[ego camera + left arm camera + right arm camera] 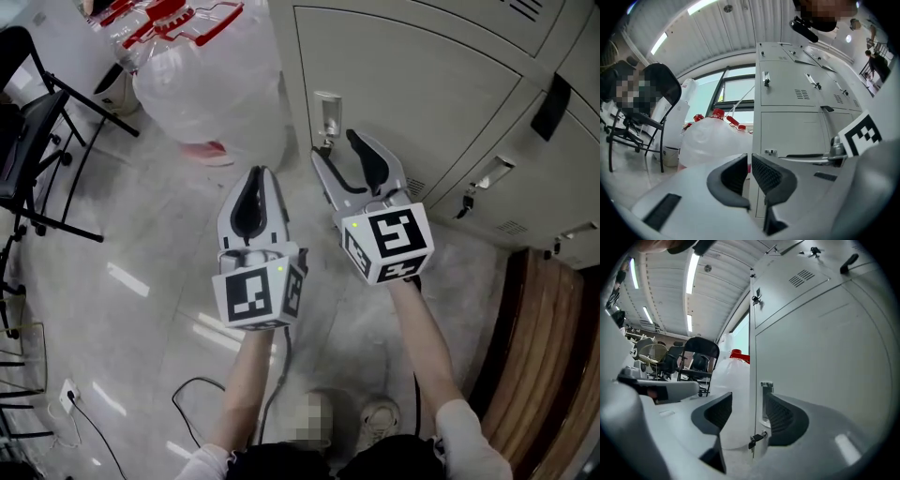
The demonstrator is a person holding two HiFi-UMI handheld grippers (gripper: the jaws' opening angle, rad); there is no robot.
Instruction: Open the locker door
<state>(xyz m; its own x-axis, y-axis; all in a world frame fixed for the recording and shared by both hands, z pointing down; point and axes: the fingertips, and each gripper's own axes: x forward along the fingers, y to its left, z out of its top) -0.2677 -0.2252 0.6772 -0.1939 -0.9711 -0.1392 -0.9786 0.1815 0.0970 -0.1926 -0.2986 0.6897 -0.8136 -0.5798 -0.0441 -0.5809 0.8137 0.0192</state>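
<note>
The grey locker door (412, 94) stands shut, with a small metal handle plate (328, 112) near its left edge and a key (757, 439) hanging below it. My right gripper (336, 148) is open. Its jaws straddle the door's edge at the handle plate (766, 401), one pad on each side, neither pressing. The left gripper (258, 173) hangs beside it to the left, lower and off the door, shut with nothing between its pads (733, 176). The same door (792, 131) shows ahead in the left gripper view.
A big clear bag of red-capped bottles (202, 75) stands on the floor just left of the locker. A black folding chair (37, 141) is further left. More locker doors with handles (492, 173) run to the right, and a wooden bench (544, 366) beyond. A cable (187, 394) trails on the floor.
</note>
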